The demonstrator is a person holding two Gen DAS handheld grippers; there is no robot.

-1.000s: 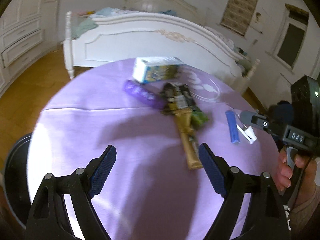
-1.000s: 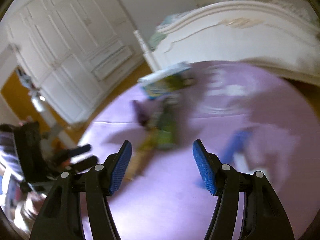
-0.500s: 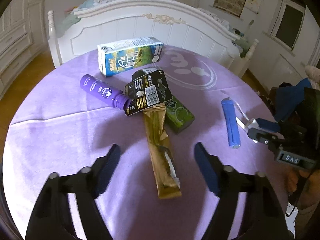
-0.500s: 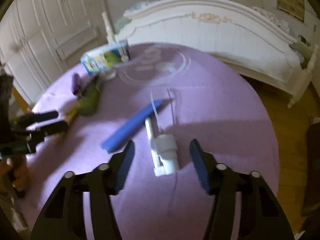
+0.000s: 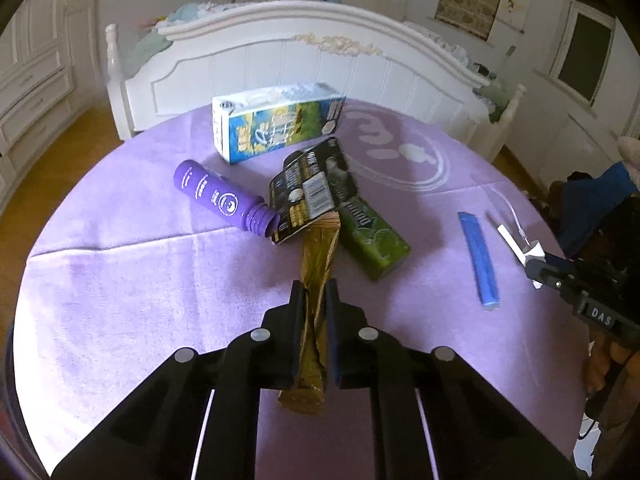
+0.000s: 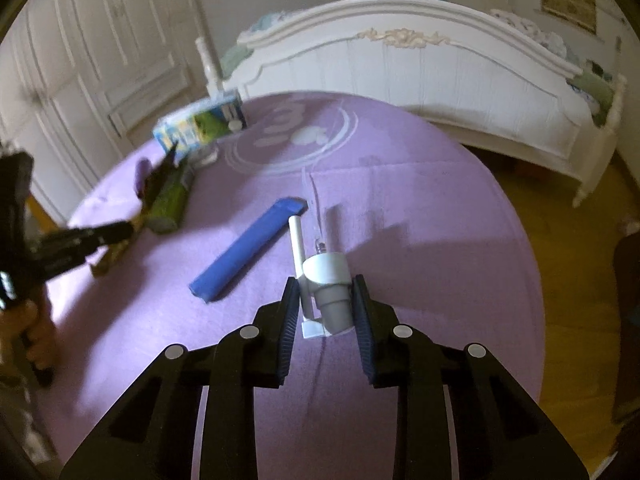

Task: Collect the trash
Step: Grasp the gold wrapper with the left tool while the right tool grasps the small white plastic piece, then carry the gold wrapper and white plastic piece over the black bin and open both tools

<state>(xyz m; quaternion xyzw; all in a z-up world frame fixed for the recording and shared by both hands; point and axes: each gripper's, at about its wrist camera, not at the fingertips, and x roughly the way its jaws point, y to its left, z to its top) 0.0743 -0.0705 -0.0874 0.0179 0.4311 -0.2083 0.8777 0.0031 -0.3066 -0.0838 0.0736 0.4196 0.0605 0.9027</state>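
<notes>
Purple-clothed round table (image 5: 120, 280) before a white bed (image 5: 280, 60), grasping step — left gripper (image 5: 311, 320) clamped on the gold wrapper (image 5: 316, 264), right gripper (image 6: 325, 304) just closing around the white pump head (image 6: 326, 276), contact unclear — next likely lifting both clear.

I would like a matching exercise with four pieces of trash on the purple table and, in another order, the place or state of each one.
Things:
1. gold wrapper
2. purple bottle
3. milk carton
4. white pump head

Places or states:
A. lies on its side, nearest the bed
B. between the right gripper pads
C. pinched by the left gripper
D. lies capless, its open neck at the black package

Pairs: 1-C, 2-D, 3-A, 4-B
</notes>
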